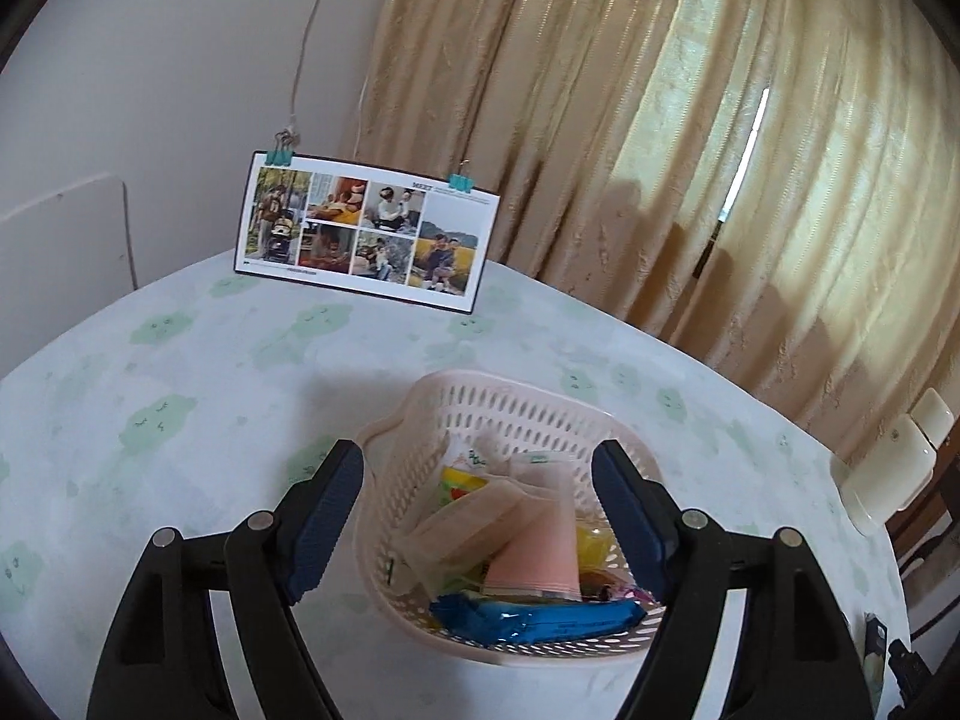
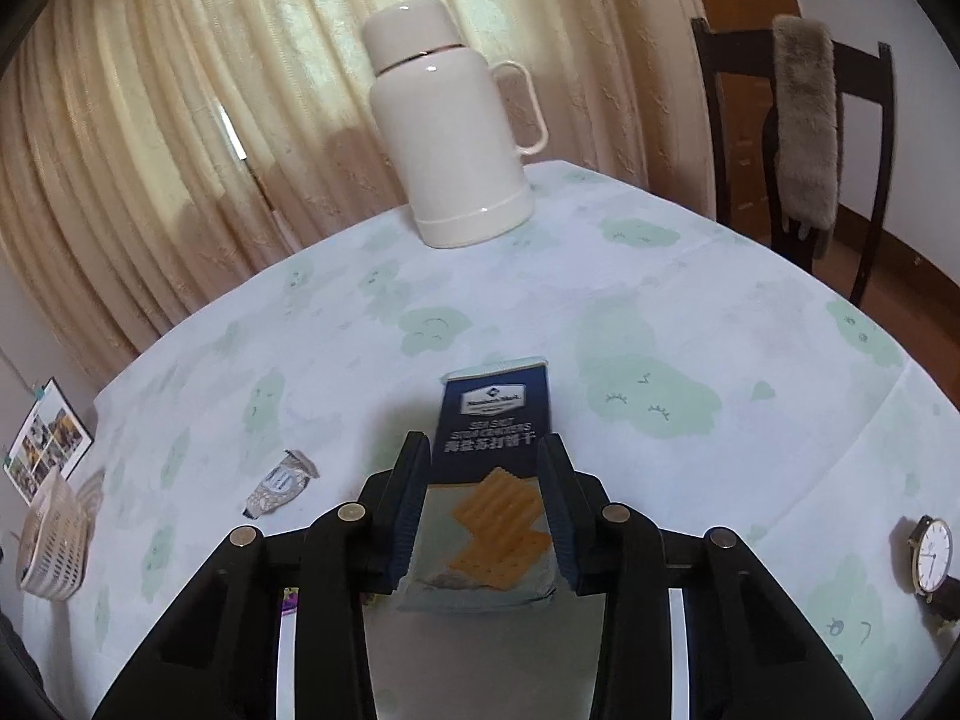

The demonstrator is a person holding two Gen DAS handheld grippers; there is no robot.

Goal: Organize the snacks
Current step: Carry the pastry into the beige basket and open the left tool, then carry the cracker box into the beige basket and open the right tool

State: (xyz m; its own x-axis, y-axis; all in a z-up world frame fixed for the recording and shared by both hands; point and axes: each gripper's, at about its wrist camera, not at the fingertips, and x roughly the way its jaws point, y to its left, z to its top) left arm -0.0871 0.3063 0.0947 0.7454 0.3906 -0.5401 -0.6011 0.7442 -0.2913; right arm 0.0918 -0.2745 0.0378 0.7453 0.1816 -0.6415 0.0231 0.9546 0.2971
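Right gripper (image 2: 486, 501) pinches the dark-blue cracker packet (image 2: 489, 480); left gripper (image 1: 477, 519) wide above the pink basket (image 1: 510, 414); slick film could slip.

Low in the frame we hold our left gripper (image 1: 477, 516) with its fingers spread wide, one on each side of the pink basket (image 1: 480, 399). Inside the basket we see a blue packet (image 1: 540, 624), a pink cup (image 1: 537, 546) and beige wrappers. In the upper left stands a photo card (image 1: 366, 231); curtains (image 1: 690, 150) fill the right.
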